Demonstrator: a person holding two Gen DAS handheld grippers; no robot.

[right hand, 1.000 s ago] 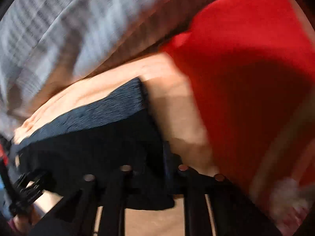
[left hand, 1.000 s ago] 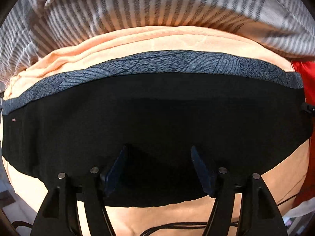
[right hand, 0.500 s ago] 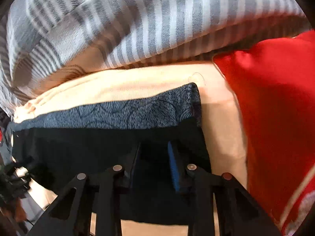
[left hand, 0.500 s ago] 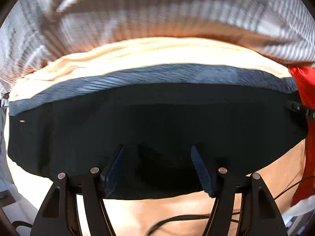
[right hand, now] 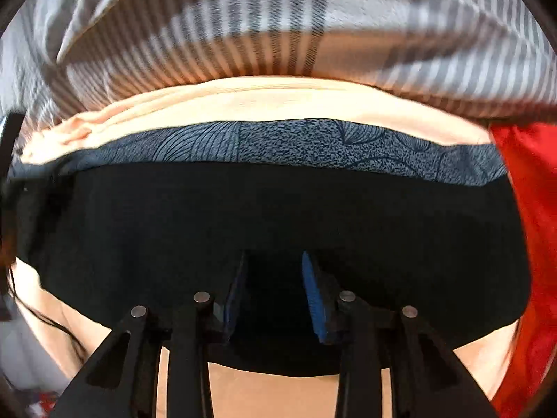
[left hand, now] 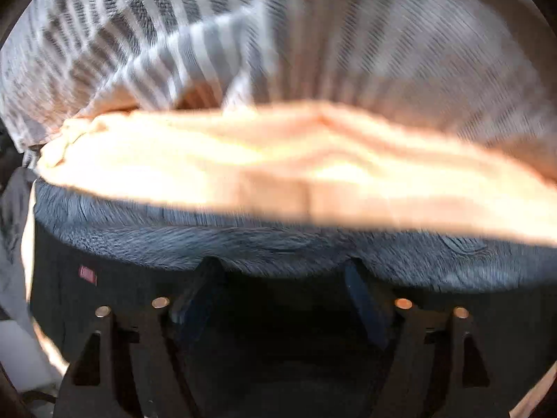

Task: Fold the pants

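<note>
The black pants (right hand: 278, 216) lie folded flat on a peach sheet (right hand: 264, 101), their blue-grey patterned waistband (right hand: 299, 146) along the far edge. My right gripper (right hand: 274, 257) points down over the middle of the black cloth. Its jaws are opening, the blue pads a narrow gap apart, and only flat dark cloth shows between them. In the blurred left wrist view my left gripper (left hand: 280, 268) hangs over the pants (left hand: 104, 306) with its fingertips (left hand: 351, 268) at the waistband (left hand: 278, 244). Its jaws are opening wide and pinch nothing. A small red tag (left hand: 87, 275) marks the pants' left end.
A grey and white striped blanket (right hand: 278, 28) is bunched along the far side behind the sheet (left hand: 278, 160). A red cloth (right hand: 529, 209) lies against the pants' right end. A thin dark cable (right hand: 41, 317) crosses the sheet at the near left.
The left gripper has slid toward the waistband and the pants' left end, and its jaws stand wider. The right gripper has swung from the pants' right end to their middle.
</note>
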